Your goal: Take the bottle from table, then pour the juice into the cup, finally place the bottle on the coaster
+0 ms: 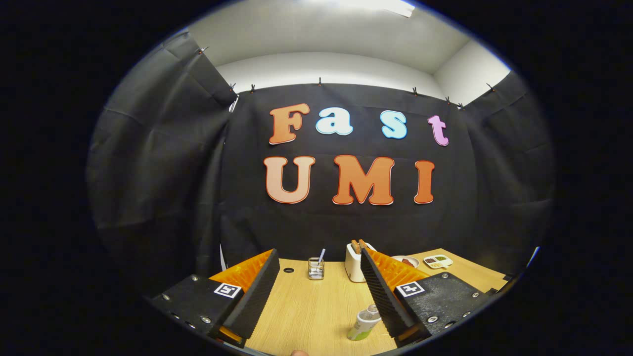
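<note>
A: Jaws? 
B: Gripper [319,287] spread wide, nothing held. Both fingers [257,291] hang over the counter [306,311], bare wood between them.

A: Bottle? 
B: Bottle [364,324] stands on the counter low in the gap, just inside the right finger, close against its inner face; I can't tell if they touch. Well apart from the left finger. It has a pale body with a green base, and the top leans toward the right finger in this lens.

A: Beyond the fingertips? 
B: A small glass [316,268] with a straw in it, near mid-counter at the back. Right of it a white toaster [354,262] with toast in the slots, partly behind the right fingertip. Further right a plate [408,261], then a divided dish [438,261]. Black cloth wall behind.
</note>
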### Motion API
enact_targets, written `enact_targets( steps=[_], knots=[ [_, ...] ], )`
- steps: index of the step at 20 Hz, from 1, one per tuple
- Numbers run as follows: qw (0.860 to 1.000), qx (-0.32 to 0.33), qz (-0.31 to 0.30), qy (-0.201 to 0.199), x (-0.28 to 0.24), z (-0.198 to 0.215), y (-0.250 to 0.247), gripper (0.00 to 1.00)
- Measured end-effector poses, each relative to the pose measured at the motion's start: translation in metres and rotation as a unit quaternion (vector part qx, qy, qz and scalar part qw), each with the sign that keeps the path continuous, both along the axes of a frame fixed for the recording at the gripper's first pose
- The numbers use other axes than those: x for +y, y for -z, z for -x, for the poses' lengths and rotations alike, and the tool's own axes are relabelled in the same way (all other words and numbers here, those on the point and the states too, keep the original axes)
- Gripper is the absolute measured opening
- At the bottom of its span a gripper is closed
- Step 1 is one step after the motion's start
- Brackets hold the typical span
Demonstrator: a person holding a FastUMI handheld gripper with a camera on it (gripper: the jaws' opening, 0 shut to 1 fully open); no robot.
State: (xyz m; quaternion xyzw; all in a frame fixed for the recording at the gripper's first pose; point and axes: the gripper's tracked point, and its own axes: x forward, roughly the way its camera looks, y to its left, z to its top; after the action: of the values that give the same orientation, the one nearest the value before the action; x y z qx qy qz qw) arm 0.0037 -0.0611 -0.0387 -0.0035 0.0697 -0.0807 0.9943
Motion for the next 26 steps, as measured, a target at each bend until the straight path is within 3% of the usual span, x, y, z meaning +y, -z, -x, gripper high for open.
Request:
enact_targets(
  steps=[13, 26],
  knots=[
    [0.994, 0.073, -0.045, 0.064, -0.092, 0.003, 0.112, 0.98],
    [0.986, 0.148, -0.034, 0.063, -0.112, 0.003, 0.217, 0.98]
  ],
)
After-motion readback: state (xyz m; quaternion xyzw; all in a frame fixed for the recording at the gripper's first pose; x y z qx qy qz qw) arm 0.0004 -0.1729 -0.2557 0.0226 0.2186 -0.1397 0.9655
